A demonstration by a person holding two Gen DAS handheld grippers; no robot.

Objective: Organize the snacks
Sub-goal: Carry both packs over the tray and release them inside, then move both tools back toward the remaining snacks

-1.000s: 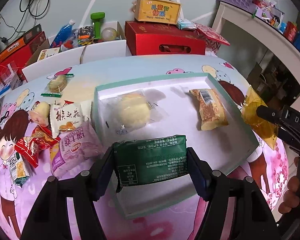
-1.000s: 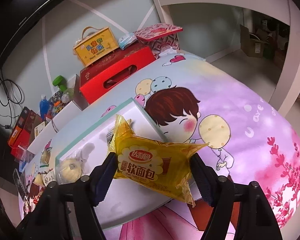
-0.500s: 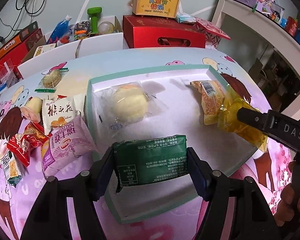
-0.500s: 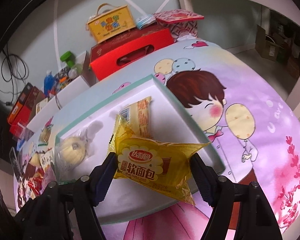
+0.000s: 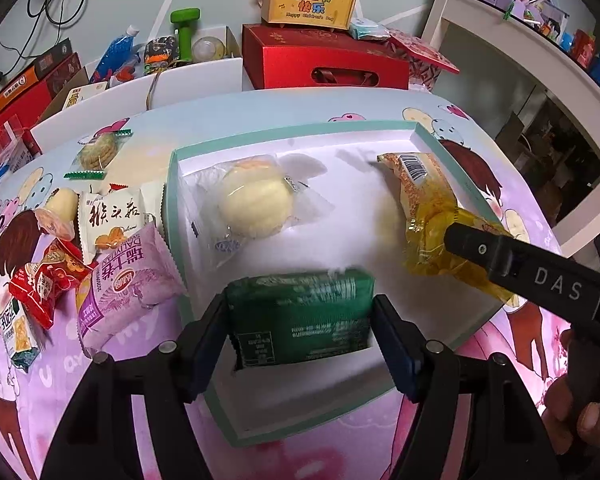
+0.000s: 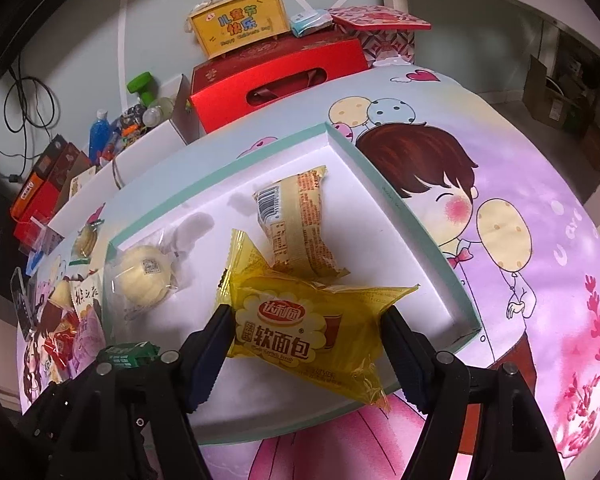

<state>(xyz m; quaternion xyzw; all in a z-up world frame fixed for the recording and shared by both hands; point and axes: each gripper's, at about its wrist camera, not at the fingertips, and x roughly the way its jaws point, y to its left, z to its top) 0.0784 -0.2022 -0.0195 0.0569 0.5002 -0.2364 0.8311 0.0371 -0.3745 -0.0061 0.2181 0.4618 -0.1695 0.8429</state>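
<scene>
My left gripper (image 5: 300,320) is shut on a green packet (image 5: 300,300), held over the near part of the white tray with a teal rim (image 5: 300,132). In the tray lie a pale round bun in clear wrap (image 5: 252,204) and an orange packet with a barcode (image 5: 416,184). My right gripper (image 6: 306,328) is shut on a yellow bread packet (image 6: 292,332), hanging over the tray's right side (image 6: 420,240) just in front of the barcode packet (image 6: 296,224). The left wrist view shows that yellow packet (image 5: 432,240) too, at the right.
Loose snacks lie left of the tray: a purple packet (image 5: 128,280), a white one (image 5: 108,220), red ones (image 5: 44,280) and a cookie (image 5: 96,152). Behind the table stand a red gift box (image 5: 324,64) and a yellow box (image 5: 312,0). A hand (image 5: 580,420) grips the right tool.
The right gripper has carried the yellow packet leftward from beyond the tray's right rim to over the tray and a little lower. The left gripper has stayed nearly in place with the green packet.
</scene>
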